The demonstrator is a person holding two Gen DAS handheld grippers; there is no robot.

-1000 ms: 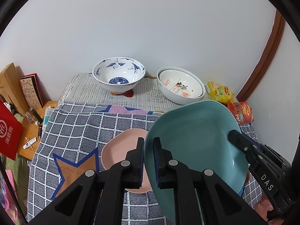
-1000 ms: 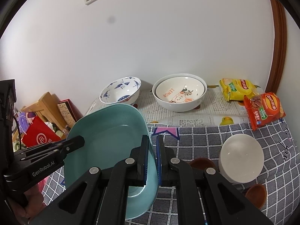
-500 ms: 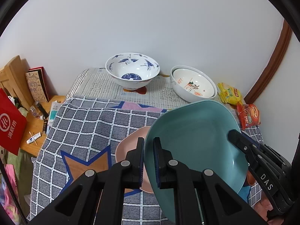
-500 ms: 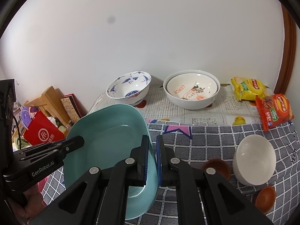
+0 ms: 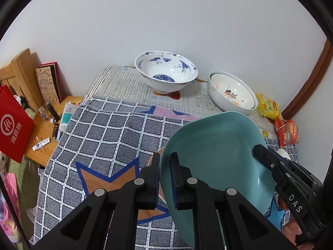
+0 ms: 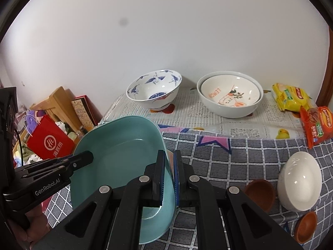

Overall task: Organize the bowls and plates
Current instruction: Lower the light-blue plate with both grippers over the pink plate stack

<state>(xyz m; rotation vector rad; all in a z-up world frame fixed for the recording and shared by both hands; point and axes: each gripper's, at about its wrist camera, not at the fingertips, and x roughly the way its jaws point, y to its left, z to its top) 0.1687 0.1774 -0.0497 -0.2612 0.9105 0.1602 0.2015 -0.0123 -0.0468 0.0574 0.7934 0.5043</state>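
Both grippers pinch opposite rims of one teal plate [image 5: 212, 158]: left gripper [image 5: 164, 179] on its left rim, right gripper [image 6: 170, 177] on its right. Held tilted above the checked cloth [image 5: 108, 133], it hides a pink plate [image 5: 155, 159] (only an edge shows) directly beneath.

My two sets of jaws pinch opposite rims of a deep, rounded-square teal ceramic plate [image 5: 216, 156], tilted above the cloth. A pink plate [image 5: 155, 156] peeks from under it by my left jaws. Far ahead stand a blue-and-white crane-patterned bowl [image 6: 154, 89] and two nested white bowls [image 6: 230, 95]. Right of my right jaws lie a plain white bowl [image 6: 299, 181], tipped sideways, and two small brown bowls [image 6: 260, 193].
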